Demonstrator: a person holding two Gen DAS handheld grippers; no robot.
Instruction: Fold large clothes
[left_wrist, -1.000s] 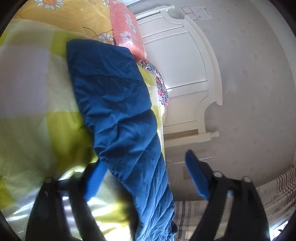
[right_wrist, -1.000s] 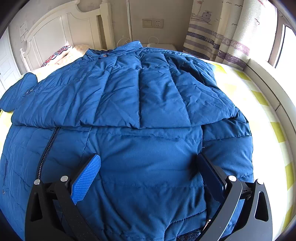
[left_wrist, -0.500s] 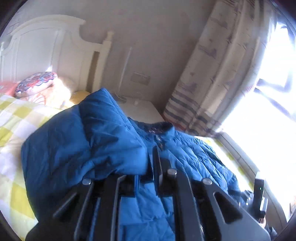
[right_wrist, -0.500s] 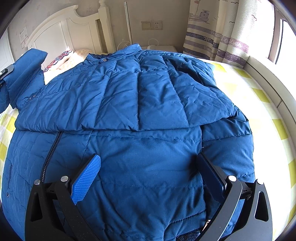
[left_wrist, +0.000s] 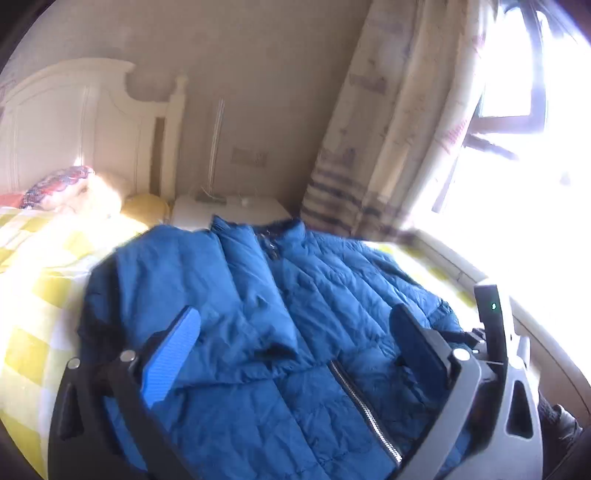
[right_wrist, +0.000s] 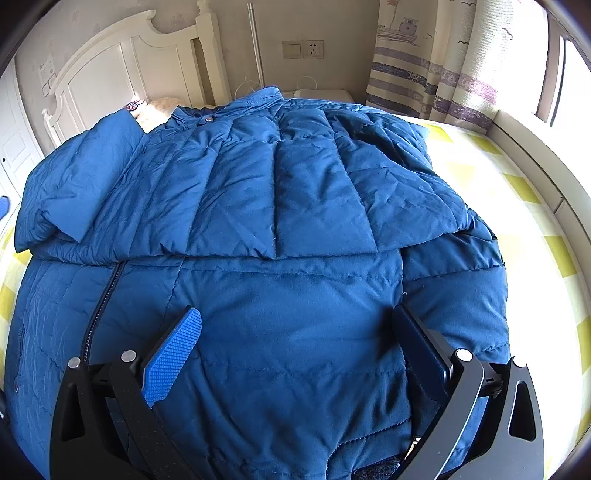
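Over the bed (right_wrist: 532, 206), the left gripper (left_wrist: 295, 332) points a little downward across the jacket (right_wrist: 280, 229), and its jaws are opening, already wide, with nothing pressed between the pads; the fabric lies below them. The right gripper (right_wrist: 295, 332) points more steeply down at the lower part of the jacket, its jaws spread wide too, holding nothing. The jacket is blue and quilted, and it lies flat on the yellow checked sheet (left_wrist: 33, 295) with its collar toward the headboard (right_wrist: 110, 74). Both sleeves are folded in over the chest. In the left view the near sleeve (left_wrist: 207, 280) lies on the front beside the zipper (left_wrist: 365, 402), which runs down the closed front.
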